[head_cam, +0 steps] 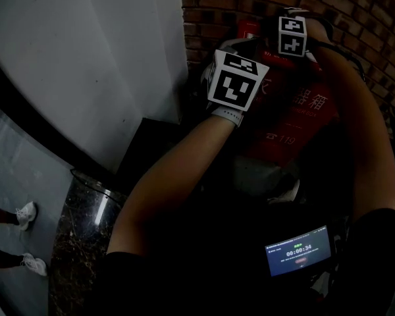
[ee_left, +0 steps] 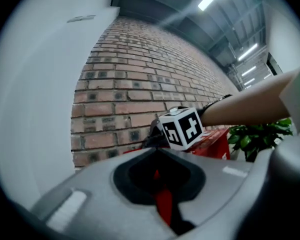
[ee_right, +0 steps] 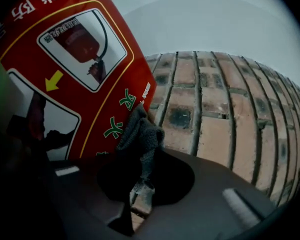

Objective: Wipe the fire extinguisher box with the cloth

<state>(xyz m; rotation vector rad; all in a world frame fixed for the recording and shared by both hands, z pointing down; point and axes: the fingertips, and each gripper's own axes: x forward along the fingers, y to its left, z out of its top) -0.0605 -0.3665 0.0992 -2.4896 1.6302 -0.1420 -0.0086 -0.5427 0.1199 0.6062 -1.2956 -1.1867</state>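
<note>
The head view looks steeply down over both forearms at the fire extinguisher box (head_cam: 296, 120) in the upper right of frame, set against the brick wall (head_cam: 355, 18). The left gripper view faces along that wall and catches the other gripper's marker cube (ee_left: 182, 129) and the box top at centre right. The right gripper view sits hard against the box's printed face at upper left, with the cloth (ee_right: 140, 139) in its foreground and wall to the right.

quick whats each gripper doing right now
Left gripper: closed, nothing visibly held.
Right gripper: closed on the grey cloth.
</note>
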